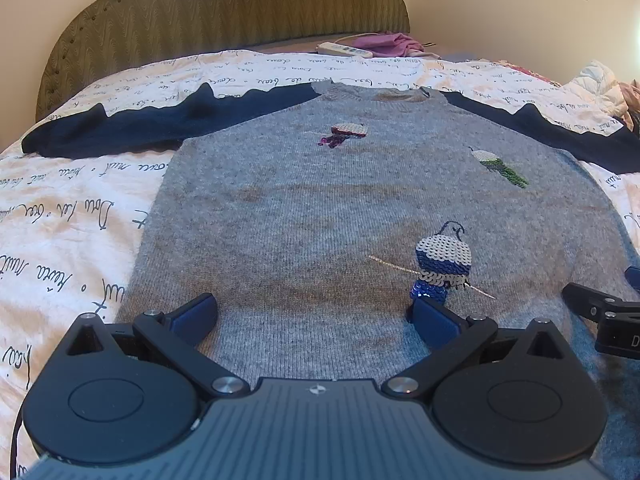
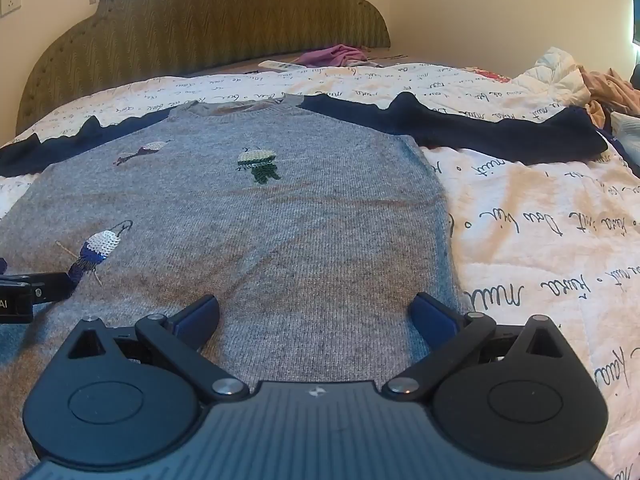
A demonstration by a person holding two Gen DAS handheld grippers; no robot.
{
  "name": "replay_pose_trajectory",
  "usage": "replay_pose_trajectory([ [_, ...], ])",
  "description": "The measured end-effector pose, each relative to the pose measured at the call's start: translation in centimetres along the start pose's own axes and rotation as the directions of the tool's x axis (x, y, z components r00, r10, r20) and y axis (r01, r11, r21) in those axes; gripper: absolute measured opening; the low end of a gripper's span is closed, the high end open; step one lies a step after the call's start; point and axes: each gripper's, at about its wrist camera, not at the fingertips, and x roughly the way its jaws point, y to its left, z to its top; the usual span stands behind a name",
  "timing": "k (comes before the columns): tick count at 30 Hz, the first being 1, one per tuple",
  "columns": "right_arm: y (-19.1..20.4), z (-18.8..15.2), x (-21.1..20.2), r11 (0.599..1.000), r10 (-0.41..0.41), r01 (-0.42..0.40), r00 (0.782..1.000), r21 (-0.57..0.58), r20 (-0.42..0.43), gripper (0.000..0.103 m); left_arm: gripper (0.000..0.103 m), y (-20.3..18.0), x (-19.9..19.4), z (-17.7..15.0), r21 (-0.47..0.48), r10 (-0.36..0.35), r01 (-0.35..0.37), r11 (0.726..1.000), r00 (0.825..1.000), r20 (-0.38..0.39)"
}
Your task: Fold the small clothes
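Note:
A small grey knit sweater (image 1: 304, 208) (image 2: 280, 232) with dark navy sleeves (image 1: 120, 128) (image 2: 480, 128) lies flat, front up, on the bed, sleeves spread to both sides. Sequin figures decorate its chest. My left gripper (image 1: 314, 312) hovers over the lower left part of the sweater, jaws wide open, nothing between them. My right gripper (image 2: 314, 312) hovers over the lower right part near the side seam, also wide open and empty. Each gripper shows at the edge of the other's view, the right gripper (image 1: 600, 316) and the left gripper (image 2: 28, 296).
A white quilt (image 2: 540, 248) printed with black script covers the bed. A padded olive headboard (image 1: 224, 12) stands at the far end. A white power strip (image 1: 344, 50) and purple cloth (image 1: 388, 42) lie near it. More clothes (image 2: 592, 88) are piled at the right.

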Motion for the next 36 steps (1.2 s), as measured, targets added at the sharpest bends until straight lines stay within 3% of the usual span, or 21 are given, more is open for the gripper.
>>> replay_pose_trajectory([
  [30,0.03,0.04,0.01,1.0,-0.001,0.001,1.0,-0.002,0.001,0.103,0.103,0.07,0.47,0.1,0.008,0.01,-0.01,1.0,1.0,0.002],
  [36,0.01,0.03,0.02,1.0,-0.001,0.001,1.0,-0.002,0.0,0.103,0.103,-0.44,-0.02,-0.13,0.038,0.043,-0.044,0.998,0.999,0.016],
])
